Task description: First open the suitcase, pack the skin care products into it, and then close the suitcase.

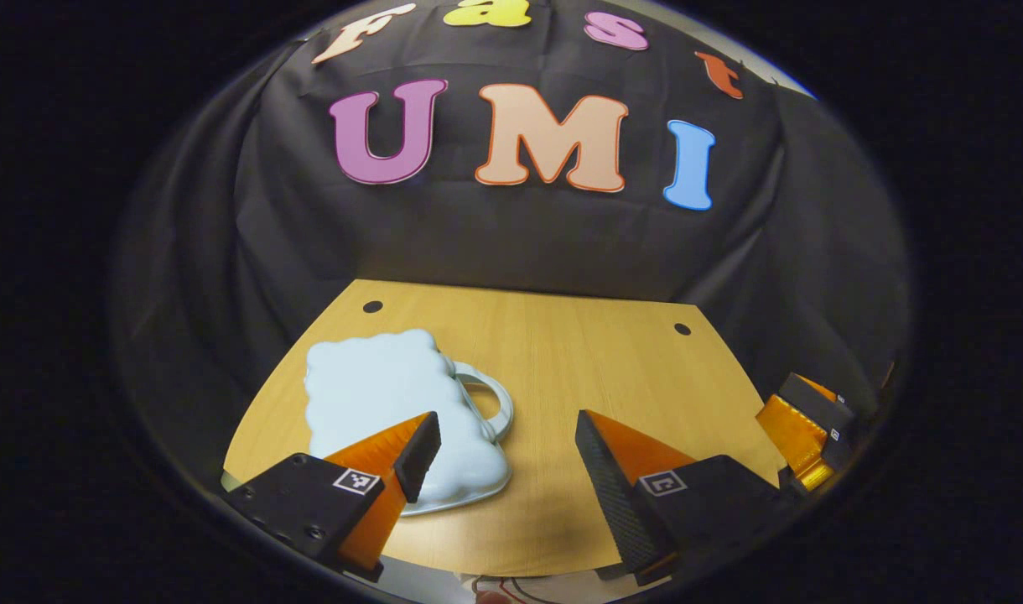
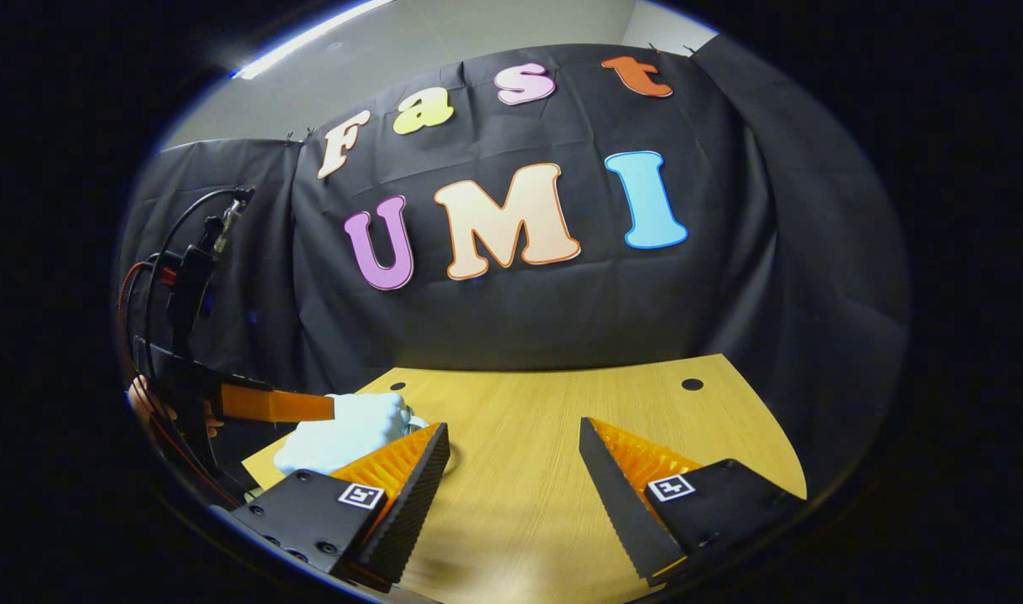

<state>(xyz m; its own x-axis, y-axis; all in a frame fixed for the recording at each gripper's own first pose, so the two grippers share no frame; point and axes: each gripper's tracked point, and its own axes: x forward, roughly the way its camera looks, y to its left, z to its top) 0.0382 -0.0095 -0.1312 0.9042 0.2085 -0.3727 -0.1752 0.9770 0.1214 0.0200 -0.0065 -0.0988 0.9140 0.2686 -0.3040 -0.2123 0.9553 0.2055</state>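
A small pale blue suitcase [image 1: 394,411] with a bumpy cloud-like shell lies flat and closed on the wooden table [image 1: 579,352], at its left side. Its curved handle [image 1: 493,396] points toward the table's middle. My left gripper [image 1: 506,417] hovers open low over the near edge; its left finger overlaps the suitcase's near right corner, and nothing lies between the fingers. My right gripper [image 2: 512,425] is open over bare table [image 2: 562,403], with the suitcase [image 2: 344,436] off to its left. In the right gripper view, one of the left gripper's fingers [image 2: 277,405] reaches over the suitcase.
Black cloth walls close the table at the back and sides. Two dark round holes [image 1: 372,307] [image 1: 682,329] sit near the table's far edge. The right gripper [image 1: 809,428] shows at the table's right edge. A hand [image 2: 142,398] and cables [image 2: 155,277] are at the left.
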